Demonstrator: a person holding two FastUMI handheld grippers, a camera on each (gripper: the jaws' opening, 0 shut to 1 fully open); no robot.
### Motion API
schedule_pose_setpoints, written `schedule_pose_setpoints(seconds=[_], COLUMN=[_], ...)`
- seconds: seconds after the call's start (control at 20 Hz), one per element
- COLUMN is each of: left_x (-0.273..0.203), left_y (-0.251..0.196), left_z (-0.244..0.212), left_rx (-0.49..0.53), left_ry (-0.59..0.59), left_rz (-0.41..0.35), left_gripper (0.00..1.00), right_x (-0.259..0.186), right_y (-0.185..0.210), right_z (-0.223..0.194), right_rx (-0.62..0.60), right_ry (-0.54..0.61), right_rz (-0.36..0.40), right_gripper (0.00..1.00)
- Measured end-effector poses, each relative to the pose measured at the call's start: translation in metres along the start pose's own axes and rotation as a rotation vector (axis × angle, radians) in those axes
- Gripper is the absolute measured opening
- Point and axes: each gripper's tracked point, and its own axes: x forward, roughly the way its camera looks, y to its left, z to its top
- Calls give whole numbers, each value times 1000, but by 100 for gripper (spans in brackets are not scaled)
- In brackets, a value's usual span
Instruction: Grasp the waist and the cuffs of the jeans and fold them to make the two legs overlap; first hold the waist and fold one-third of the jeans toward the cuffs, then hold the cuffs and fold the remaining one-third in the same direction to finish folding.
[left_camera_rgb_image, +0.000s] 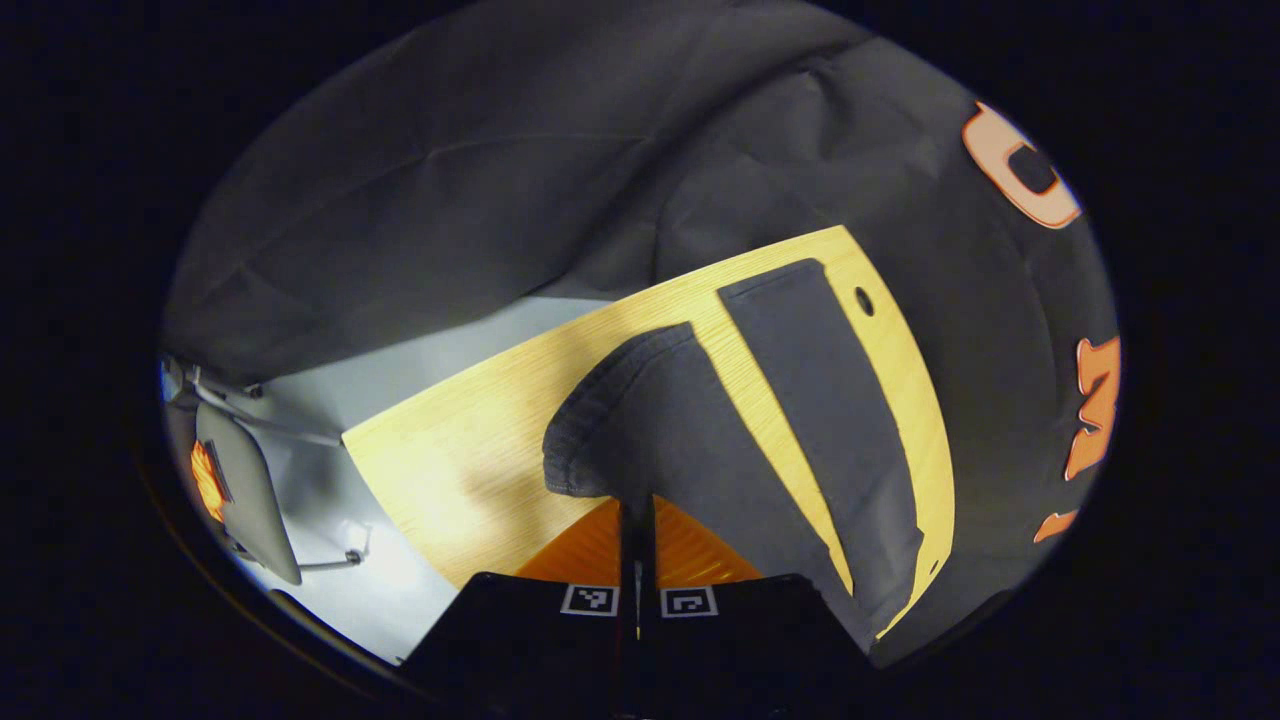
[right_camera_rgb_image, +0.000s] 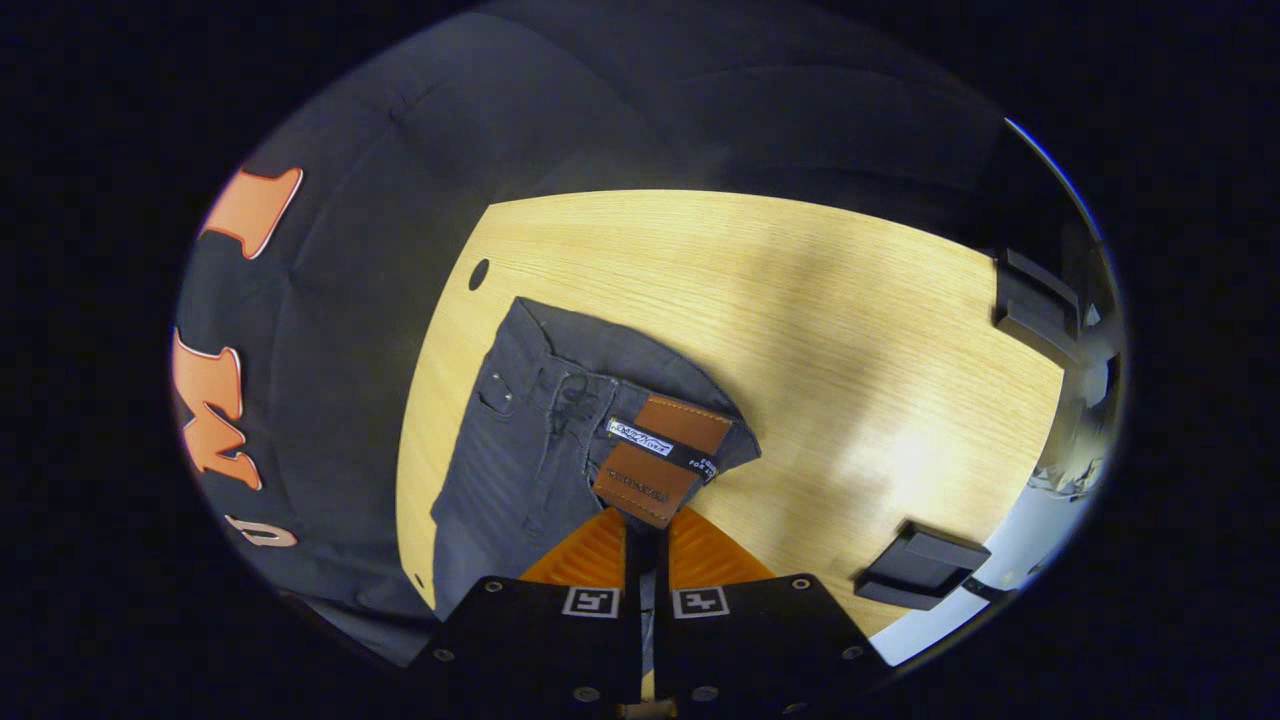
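Note:
Dark grey jeans lie on a light wooden table (left_camera_rgb_image: 460, 450). In the left gripper view one leg is lifted, its hemmed cuff (left_camera_rgb_image: 600, 440) pinched in my left gripper (left_camera_rgb_image: 637, 520), whose orange fingers are closed on the cloth. The other leg (left_camera_rgb_image: 820, 400) lies flat on the table to the right. In the right gripper view the waist (right_camera_rgb_image: 570, 420) with its brown leather patch (right_camera_rgb_image: 665, 455) is raised and bent over. My right gripper (right_camera_rgb_image: 647, 530) is shut on the waistband just below the patch.
The table has a small round hole (right_camera_rgb_image: 479, 273) near its far edge. Black blocks (right_camera_rgb_image: 920, 565) sit at the table's right edge in the right gripper view. A chair (left_camera_rgb_image: 240, 480) stands on the pale floor at left in the left gripper view.

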Motion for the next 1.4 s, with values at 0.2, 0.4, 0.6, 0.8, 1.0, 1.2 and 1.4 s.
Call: schedule_pose_setpoints(seconds=[0.2,0.4,0.6,0.8,1.0,1.2,1.4], left_x=[-10,-21,-21,7,43,68,83], left_y=[-33,-51,-76,-102,-127,-149,-164], left_z=[22,46,70,100,122,133,145], left_rx=[62,69,72,145,207,265,293], left_ry=[-53,-97,-108,-77,-35,-21,-12], left_rz=[-53,-53,-76,-79,-81,-81,-71], left_gripper=[1,1,1,2,1,1,1], right_x=[-8,-16,-15,-13,0,15,32], right_y=[32,49,70,87,105,120,131], right_z=[3,16,23,39,49,57,64], right_rx=[-5,-20,-39,-31,20,21,21], right_ry=[9,-4,-16,-55,-64,-64,-47], right_rz=[69,55,55,36,24,1,-8], right_gripper=[1,0,1,1,1,1,1])
